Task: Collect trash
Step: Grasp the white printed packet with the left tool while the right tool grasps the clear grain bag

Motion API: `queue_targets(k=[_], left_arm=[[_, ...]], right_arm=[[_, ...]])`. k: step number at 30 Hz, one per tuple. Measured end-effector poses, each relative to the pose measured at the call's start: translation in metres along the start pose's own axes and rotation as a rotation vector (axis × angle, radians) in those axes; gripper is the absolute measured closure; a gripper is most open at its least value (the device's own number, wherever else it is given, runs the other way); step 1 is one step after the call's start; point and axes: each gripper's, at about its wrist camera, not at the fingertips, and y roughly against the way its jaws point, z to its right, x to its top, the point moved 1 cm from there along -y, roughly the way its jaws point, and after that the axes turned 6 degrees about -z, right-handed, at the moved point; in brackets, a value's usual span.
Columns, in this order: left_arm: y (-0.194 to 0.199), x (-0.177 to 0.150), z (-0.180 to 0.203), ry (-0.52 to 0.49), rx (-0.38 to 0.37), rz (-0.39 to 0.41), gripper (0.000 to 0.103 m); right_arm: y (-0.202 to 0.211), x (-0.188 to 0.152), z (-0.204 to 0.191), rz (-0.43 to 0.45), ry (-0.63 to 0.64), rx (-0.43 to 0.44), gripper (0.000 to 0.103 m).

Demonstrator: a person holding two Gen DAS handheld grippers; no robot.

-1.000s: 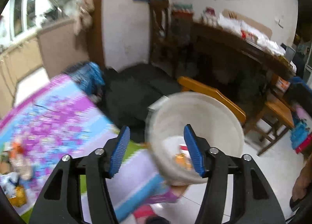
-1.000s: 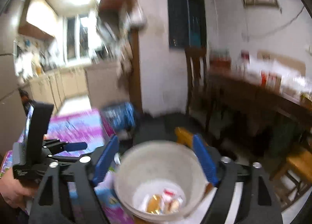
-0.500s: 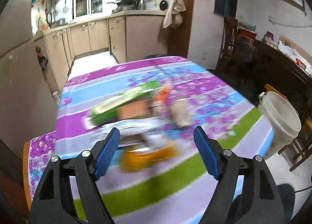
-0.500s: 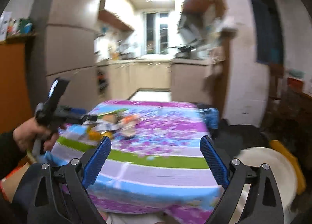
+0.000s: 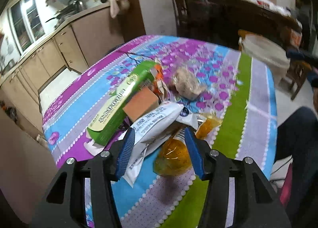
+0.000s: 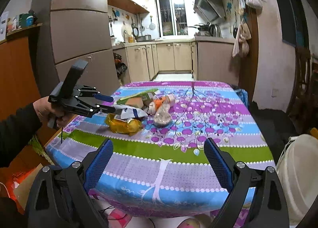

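A heap of trash lies on the flowered tablecloth (image 6: 178, 168): a green box (image 5: 121, 104), a white wrapper (image 5: 157, 120), a yellow crinkly bag (image 5: 173, 158) and a clear bag of beige scraps (image 5: 186, 86). My left gripper (image 5: 159, 130) points down at the near end of the heap. Its jaws are closing, with the white wrapper and the neck of the yellow bag between the pads; I see no firm squeeze. The right wrist view shows this left gripper (image 6: 113, 104) at the white wrapper (image 6: 131, 111). My right gripper (image 6: 158, 141) hangs open and empty over the table's near edge.
A white bucket (image 6: 298, 172) stands on the floor off the table's right corner, also seen as the bucket (image 5: 266, 53) beyond the far edge. A person's dark trouser leg (image 5: 294, 138) is beside the table. Kitchen cabinets (image 6: 171, 57) are behind; dark chairs (image 5: 184, 9) stand by the wall.
Both views have swung from the bucket to the table. My left gripper has come down onto the trash heap and its jaws have narrowed. The right gripper stays wide open.
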Motion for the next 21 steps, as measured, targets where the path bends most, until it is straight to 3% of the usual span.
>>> queue_targets(k=[5,16,19,21], left_arm=[[-0.013,0.005,-0.001,-0.025,-0.008,-0.026,0.063],[-0.026,0.007,-0.003,-0.098,0.075,-0.067,0.063],[-0.029,0.013,-0.001,-0.101,0.065,-0.068,0.064],[-0.031,0.014,0.003,-0.100,0.059,-0.069,0.072]], right_arm=[[-0.008,0.005,0.001,-0.005,0.011,0.013,0.011],[-0.025,0.008,-0.002,-0.032,0.012,0.025,0.011],[-0.032,0.012,-0.007,-0.036,0.019,0.042,0.011],[-0.037,0.017,-0.009,-0.041,0.017,0.060,0.011]])
